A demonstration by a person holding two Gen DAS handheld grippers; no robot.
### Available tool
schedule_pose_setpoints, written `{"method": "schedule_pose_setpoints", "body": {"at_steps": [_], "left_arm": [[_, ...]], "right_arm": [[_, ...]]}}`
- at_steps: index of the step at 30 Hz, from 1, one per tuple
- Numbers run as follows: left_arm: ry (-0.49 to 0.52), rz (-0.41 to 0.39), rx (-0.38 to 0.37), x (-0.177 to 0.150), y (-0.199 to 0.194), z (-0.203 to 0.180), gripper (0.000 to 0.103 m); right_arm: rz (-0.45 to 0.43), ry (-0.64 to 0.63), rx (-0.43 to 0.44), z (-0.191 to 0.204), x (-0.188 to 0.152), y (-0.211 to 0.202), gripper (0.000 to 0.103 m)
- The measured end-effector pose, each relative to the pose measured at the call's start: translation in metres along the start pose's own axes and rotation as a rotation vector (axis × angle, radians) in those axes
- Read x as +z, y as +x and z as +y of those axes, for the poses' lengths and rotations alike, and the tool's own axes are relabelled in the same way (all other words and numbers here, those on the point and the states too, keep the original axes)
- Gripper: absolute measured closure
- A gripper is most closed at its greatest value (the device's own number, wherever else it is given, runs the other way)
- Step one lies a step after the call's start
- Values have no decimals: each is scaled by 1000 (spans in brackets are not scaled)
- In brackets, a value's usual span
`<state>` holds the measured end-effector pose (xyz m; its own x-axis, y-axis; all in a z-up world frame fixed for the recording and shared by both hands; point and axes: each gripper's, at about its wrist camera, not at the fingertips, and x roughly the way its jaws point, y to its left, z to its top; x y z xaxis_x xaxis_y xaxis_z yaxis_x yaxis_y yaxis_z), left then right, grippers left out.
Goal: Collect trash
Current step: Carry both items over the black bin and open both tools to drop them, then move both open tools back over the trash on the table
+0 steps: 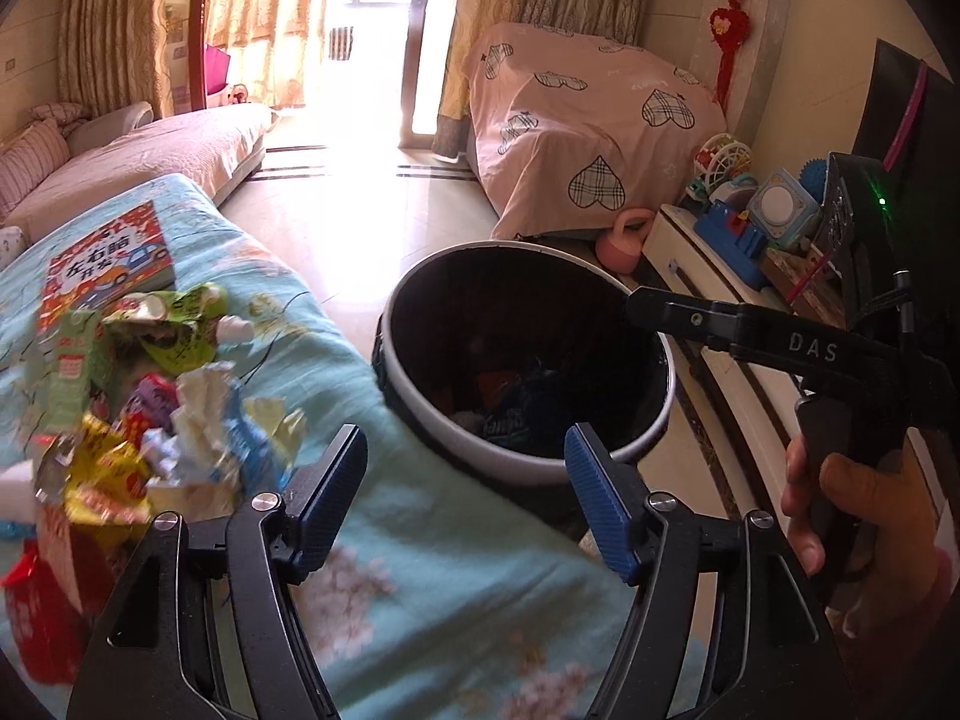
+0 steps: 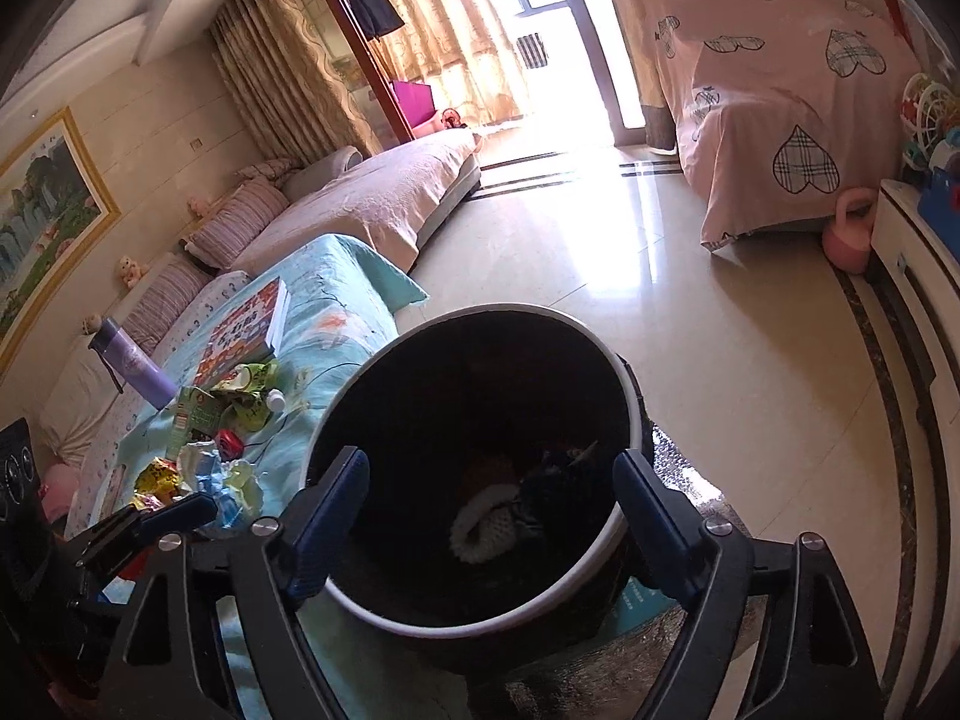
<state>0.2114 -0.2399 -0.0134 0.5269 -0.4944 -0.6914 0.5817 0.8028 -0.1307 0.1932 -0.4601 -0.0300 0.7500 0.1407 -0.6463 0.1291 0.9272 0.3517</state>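
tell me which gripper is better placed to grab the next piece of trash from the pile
Left. The left gripper is open beside the trash pile on the blue cloth, while the right gripper hangs open over the bin.

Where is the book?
In both views the book lies on the blue cloth, left of the bin, just behind the trash pile.

The left wrist view looks forward and downward over the table's turquoise cloth (image 1: 456, 576), close above it, with the trash pile (image 1: 150, 420) at its left and the bin (image 1: 528, 360) ahead. The right wrist view tilts down almost into the bin (image 2: 480, 480) from close by. Both share the bin, the pile (image 2: 210, 456), the book (image 1: 111, 267) (image 2: 249, 330), the sofa and the bright doorway.
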Motion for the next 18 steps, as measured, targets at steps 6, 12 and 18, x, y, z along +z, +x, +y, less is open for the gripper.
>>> {"method": "schedule_pose_setpoints", "body": {"at_steps": [6, 12, 18], "left_arm": [[-41, -26, 24, -23, -32, 16, 29], [-107, -52, 67, -49, -63, 43, 29], [-161, -76, 114, -72, -91, 71, 29]], "right_arm": [[-28, 14, 44, 27, -21, -19, 5], [-4, 7, 69, 57, -44, -25, 2], [49, -47, 71, 92, -60, -20, 0]]}}
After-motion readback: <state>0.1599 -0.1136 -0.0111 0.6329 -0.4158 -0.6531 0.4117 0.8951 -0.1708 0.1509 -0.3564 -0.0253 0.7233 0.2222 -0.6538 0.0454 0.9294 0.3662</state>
